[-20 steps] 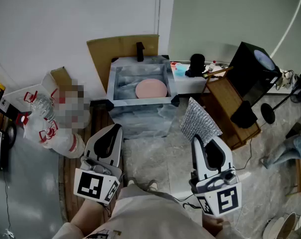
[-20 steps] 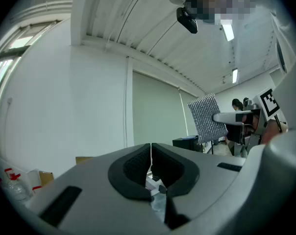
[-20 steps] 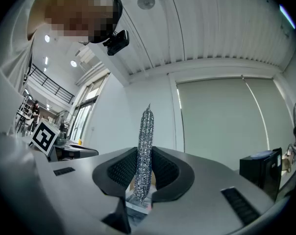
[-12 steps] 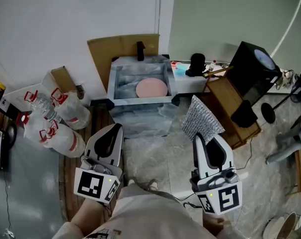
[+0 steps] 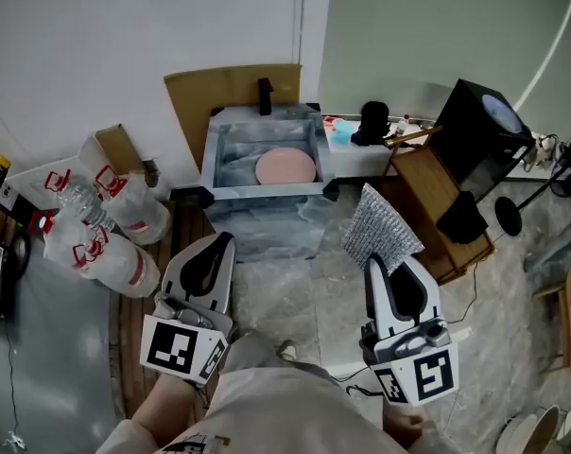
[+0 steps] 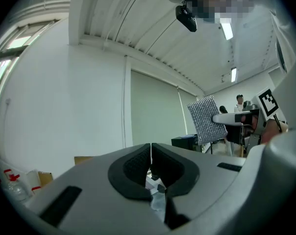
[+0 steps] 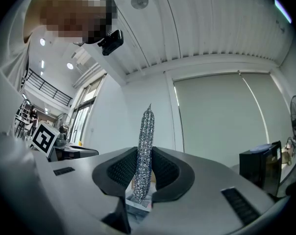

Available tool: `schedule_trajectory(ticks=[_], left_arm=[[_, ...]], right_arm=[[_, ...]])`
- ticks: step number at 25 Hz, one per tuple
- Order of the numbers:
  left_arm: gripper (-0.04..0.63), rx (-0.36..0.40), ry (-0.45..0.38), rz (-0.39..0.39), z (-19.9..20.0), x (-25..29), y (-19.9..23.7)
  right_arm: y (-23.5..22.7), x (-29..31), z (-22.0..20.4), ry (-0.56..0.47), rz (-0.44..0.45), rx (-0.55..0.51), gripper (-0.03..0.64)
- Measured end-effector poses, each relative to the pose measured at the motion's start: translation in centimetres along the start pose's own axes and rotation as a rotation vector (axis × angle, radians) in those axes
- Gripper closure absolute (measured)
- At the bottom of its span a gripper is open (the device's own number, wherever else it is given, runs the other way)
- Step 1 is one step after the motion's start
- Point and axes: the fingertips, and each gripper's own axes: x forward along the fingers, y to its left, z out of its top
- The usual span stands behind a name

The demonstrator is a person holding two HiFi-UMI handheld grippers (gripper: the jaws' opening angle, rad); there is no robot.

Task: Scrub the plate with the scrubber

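- At the far left, on the floor by the wall, lie clear plastic bottles [image 5: 96, 239] with red labels. They are no part of the job.
- Next comes the left tool [image 5: 217, 246], held level and low in front of the person. Its jaws are pressed together with nothing between them, so it is free to steady the plate.
- Ahead, in the middle, stands the marbled sink [image 5: 213, 154], backed by a sheet of cardboard [image 5: 231, 93]. The pink plate [image 5: 285, 166] lies flat on the sink's bottom, towards its right side, well apart from both tools.
- The plate looks stiff and smooth. It is likely slippery when wet, and breakable if it is ceramic. It would probably slide under the scrubbing, so I would pin it at the near rim or push it against the sink wall.
- To the right, the right tool [image 5: 391, 265] is clamped on the scrubber [image 5: 380, 227], a silvery mesh pad — pinched at its lower edge, with most of it standing free above the jaws.
- The pad seems light and soft. Held by one edge it may fold under pressure, so its flat face should meet the plate with a moderate push.
- Farthest right stand a wooden stand [image 5: 427, 197] and a black box [image 5: 475, 130] — both beside the route to the sink.
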Motion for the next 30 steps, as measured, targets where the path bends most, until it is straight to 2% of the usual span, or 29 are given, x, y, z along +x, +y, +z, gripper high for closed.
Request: schedule_trajectory(ticks=[10,18,24,30], left_arm=[[0.571,-0.007,0.006,0.022,-1.3,1.0,1.4],[0.571,-0.017,0.017,0.024,-3.2,5.7,5.2],[0.571,-0.029,0.104,0.01,-7.0,11.6,9.3],[0.571,-0.04,0.206,-0.05,-11.3,18.9,14.0]], right_arm=[[0.2,2.5,-2.4,0.037,0.04,0.006,0.511],[-1.6,8.7,-5.8,0.084,0.058,0.075,0.511],[-3.6,15.8,-9.3,0.15,0.07,0.09,0.511],[-5.7,24.5,-13.1,0.229,0.058,0.104,0.511]])
